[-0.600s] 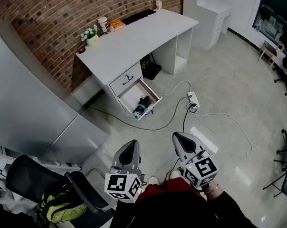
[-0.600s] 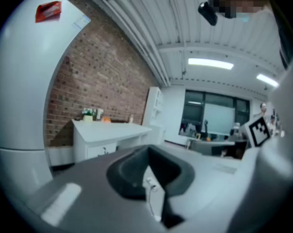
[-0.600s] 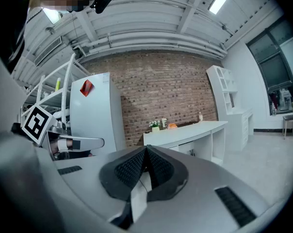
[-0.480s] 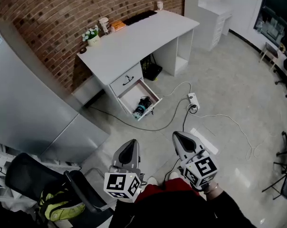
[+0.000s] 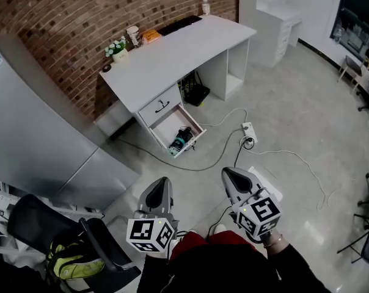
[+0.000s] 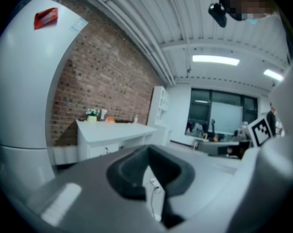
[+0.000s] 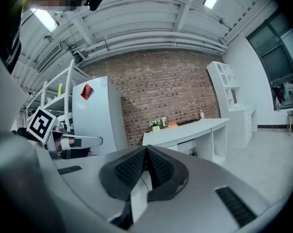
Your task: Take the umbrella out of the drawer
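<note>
Grey left gripper (image 5: 162,182) has drifted slightly sideways; it and the right gripper (image 5: 226,173), both clenched empty, stay well short of the drawer (image 5: 171,122) and umbrella (image 5: 181,138).

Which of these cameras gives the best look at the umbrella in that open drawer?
The head view. It looks down into the open drawer, where the umbrella lies towards the front. Both gripper views show only the desk from the side, and the inside of the drawer is out of sight there.
</note>
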A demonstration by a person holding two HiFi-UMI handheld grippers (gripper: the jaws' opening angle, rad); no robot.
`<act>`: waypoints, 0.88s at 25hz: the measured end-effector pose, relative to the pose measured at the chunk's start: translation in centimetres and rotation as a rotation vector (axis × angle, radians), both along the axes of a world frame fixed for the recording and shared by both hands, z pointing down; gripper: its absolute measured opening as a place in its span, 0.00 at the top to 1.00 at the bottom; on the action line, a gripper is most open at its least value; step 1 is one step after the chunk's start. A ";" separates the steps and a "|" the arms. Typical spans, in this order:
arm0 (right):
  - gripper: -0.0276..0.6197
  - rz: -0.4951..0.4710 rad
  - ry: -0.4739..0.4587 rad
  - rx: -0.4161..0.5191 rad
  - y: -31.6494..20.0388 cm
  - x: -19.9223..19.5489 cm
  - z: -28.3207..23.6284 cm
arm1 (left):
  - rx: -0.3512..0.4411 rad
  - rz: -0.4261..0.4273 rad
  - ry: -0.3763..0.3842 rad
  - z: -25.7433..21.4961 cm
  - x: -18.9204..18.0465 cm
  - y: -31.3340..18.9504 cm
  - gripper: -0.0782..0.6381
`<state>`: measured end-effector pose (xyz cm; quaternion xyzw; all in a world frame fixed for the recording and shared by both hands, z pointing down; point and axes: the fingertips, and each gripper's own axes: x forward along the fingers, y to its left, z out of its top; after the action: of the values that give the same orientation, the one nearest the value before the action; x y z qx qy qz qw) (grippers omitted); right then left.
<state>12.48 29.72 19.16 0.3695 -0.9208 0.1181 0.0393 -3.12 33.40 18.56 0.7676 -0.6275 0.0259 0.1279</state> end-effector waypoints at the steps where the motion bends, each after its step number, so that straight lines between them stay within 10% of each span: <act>1: 0.96 -0.002 -0.003 -0.002 -0.1 0.5 0.0 | -0.006 -0.004 0.000 0.1 0.3 -0.1 0.88; 22: 0.96 0.054 -0.020 -0.053 -9.4 -1.8 1.5 | -0.049 0.001 -0.066 2.1 -4.1 -10.7 0.88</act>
<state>10.69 20.29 20.63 0.3919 -0.9074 0.1473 0.0365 -7.18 22.68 20.64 0.7632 -0.6303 0.0668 0.1259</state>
